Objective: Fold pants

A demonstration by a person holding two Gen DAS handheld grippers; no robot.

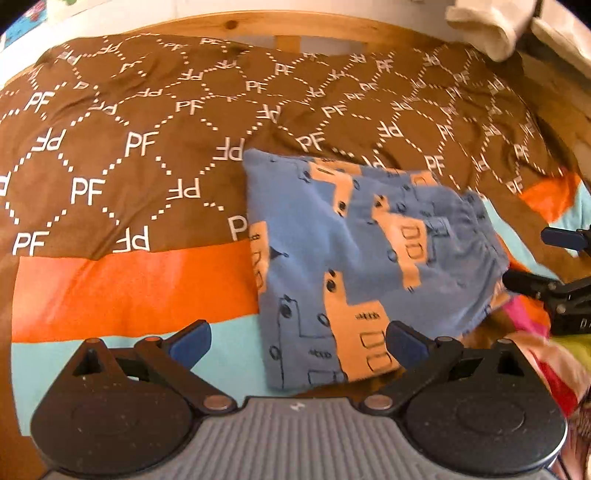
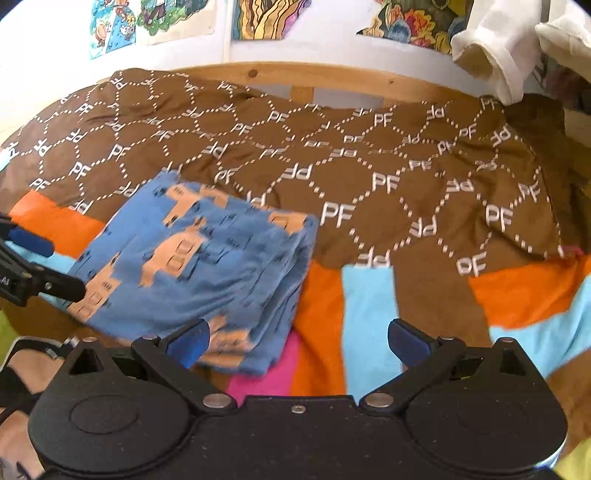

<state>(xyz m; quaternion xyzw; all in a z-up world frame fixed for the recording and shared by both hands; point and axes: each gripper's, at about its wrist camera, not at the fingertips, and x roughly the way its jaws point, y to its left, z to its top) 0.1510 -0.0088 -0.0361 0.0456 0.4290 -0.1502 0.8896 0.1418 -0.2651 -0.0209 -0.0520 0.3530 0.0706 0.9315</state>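
The blue pants (image 1: 354, 266) with orange and dark prints lie folded into a compact stack on the bed cover; they also show in the right wrist view (image 2: 207, 258). My left gripper (image 1: 299, 341) is open and empty, its fingers apart at the stack's near edge. It shows from the side in the right wrist view (image 2: 40, 266), at the stack's left edge. My right gripper (image 2: 299, 341) is open and empty, just in front of the stack's near right corner. It shows at the right edge of the left wrist view (image 1: 543, 258), beside the stack.
The brown bed cover (image 1: 147, 155) with white "PF" print has orange, light blue and pink patches near me. A wooden bed frame (image 2: 332, 79) runs along the far side. White cloth (image 2: 498, 48) hangs at the top right. Posters (image 2: 122, 18) hang on the wall.
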